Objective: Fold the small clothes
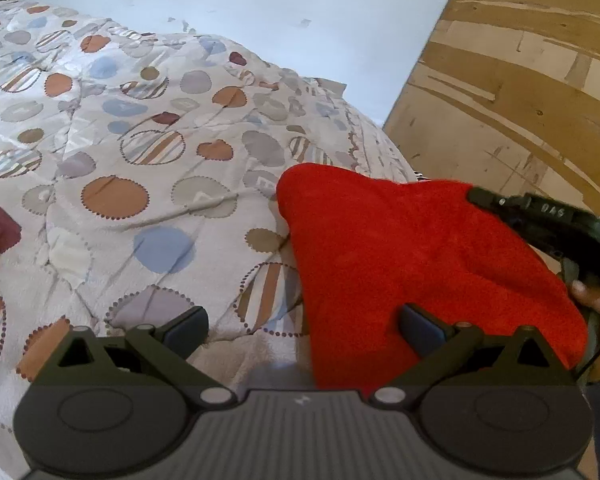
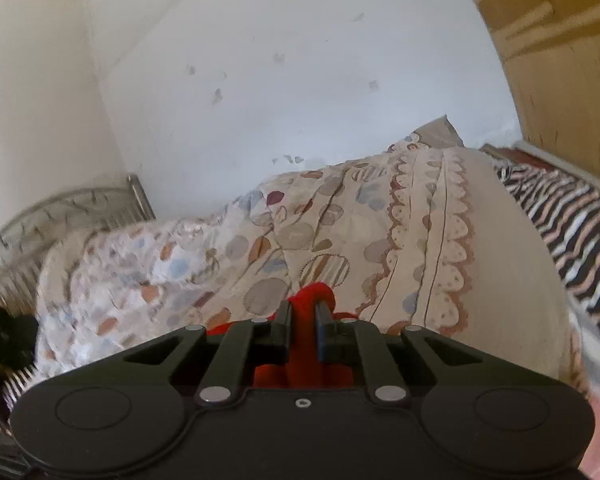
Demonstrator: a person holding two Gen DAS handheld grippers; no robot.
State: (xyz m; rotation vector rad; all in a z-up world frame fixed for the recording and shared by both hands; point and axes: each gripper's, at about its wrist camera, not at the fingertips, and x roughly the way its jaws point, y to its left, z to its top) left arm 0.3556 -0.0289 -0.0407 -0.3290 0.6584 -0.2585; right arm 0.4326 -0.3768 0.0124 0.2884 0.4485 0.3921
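A small red fleece garment (image 1: 412, 264) hangs in the air above the dotted bedspread (image 1: 132, 168). My right gripper (image 2: 302, 320) is shut on a bunched edge of the red garment (image 2: 314, 296). It also shows in the left wrist view (image 1: 484, 200), gripping the garment's upper right corner. My left gripper (image 1: 304, 330) is open. Its right finger pad (image 1: 422, 330) lies against the garment's lower part and its left pad (image 1: 184, 330) is over the bedspread.
The bedspread covers a bed against a white wall (image 2: 300, 80). A wooden wardrobe (image 1: 520, 80) stands at the right. A striped cloth (image 2: 560, 216) lies at the bed's right edge. A metal headboard (image 2: 60, 216) is at the left.
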